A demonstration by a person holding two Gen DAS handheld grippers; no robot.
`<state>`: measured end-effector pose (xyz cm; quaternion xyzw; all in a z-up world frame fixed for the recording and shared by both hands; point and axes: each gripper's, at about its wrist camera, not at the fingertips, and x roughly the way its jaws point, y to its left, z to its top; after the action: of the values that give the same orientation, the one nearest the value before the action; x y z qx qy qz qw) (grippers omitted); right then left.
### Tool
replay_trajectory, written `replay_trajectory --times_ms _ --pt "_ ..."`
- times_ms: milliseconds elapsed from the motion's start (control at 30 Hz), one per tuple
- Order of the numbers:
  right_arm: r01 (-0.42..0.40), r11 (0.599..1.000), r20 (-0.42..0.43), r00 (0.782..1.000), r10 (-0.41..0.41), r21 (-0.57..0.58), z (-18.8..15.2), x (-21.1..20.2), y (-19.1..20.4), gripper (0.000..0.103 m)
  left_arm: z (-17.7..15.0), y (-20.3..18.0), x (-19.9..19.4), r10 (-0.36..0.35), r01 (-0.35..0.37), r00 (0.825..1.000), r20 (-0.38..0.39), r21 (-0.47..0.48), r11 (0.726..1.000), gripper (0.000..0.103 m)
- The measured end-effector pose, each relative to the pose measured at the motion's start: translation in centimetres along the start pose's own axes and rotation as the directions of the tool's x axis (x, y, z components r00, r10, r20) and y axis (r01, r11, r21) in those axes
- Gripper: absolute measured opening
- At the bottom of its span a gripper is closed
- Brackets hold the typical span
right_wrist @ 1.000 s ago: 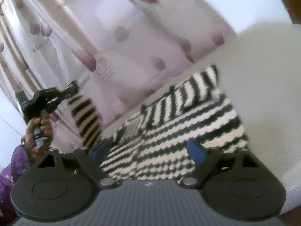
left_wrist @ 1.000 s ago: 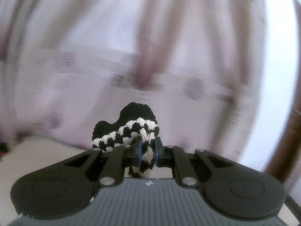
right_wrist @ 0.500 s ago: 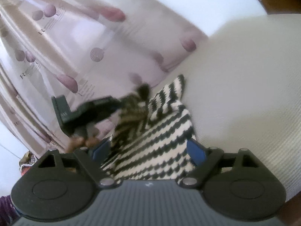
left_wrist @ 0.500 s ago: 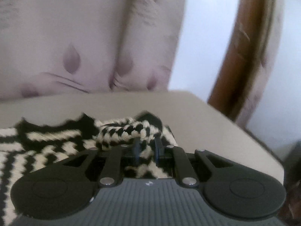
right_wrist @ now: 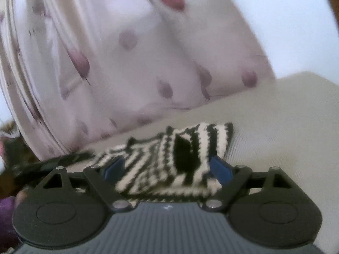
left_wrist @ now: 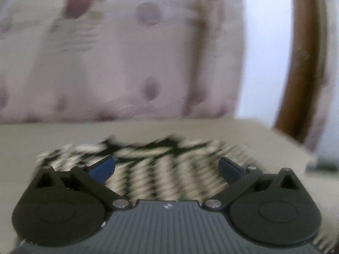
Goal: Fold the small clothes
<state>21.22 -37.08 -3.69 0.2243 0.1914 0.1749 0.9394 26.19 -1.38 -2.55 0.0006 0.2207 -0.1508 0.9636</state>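
A small black-and-cream striped knit garment (left_wrist: 161, 165) lies on the cream table (left_wrist: 42, 135). It also shows in the right wrist view (right_wrist: 169, 160), with one part folded over onto the rest. My left gripper (left_wrist: 166, 166) is open and empty, low over the garment's near edge. My right gripper (right_wrist: 167, 168) is open and empty, its blue pads either side of the garment's near edge. The left gripper shows blurred at the left of the right wrist view (right_wrist: 48, 165).
A pale curtain with purple spots (left_wrist: 127, 63) hangs behind the table, also in the right wrist view (right_wrist: 127, 63). A brown wooden post (left_wrist: 296, 63) stands at the right. The table's right edge (left_wrist: 292, 144) lies near the garment.
My left gripper carried a pinched part of the garment down onto the rest, then opened and let it go. My right gripper stayed open and came lower and closer to the garment.
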Motion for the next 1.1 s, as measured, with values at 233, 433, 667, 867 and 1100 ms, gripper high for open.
replay_trajectory --times_ms 233,433,667,867,1100 --pt "0.015 1.0 -0.173 0.985 -0.016 -0.005 1.8 10.1 -1.4 0.064 -4.7 8.4 0.6 0.133 -0.149 0.987 -0.089 -0.214 0.965 0.098" --pt "0.066 0.996 -0.223 0.972 -0.078 -0.06 0.7 12.0 -0.4 0.009 -5.3 8.3 -0.3 0.133 -0.134 0.991 -0.02 -0.206 0.969 0.102" --pt "0.207 0.978 0.023 0.978 -0.207 -0.035 2.4 8.6 -0.5 0.008 -5.1 7.1 -1.6 0.193 -0.185 0.981 0.03 -0.179 0.966 0.103" --pt "0.218 0.97 -0.126 0.971 -0.205 0.106 -0.3 9.7 -3.5 0.011 -5.1 7.7 -1.2 0.199 -0.194 0.98 0.001 -0.21 0.958 0.103" --pt "0.194 0.98 -0.035 0.981 -0.193 0.041 1.1 8.8 -1.5 0.013 -5.1 8.7 -0.8 0.212 -0.214 0.977 -0.039 -0.273 0.938 0.103"
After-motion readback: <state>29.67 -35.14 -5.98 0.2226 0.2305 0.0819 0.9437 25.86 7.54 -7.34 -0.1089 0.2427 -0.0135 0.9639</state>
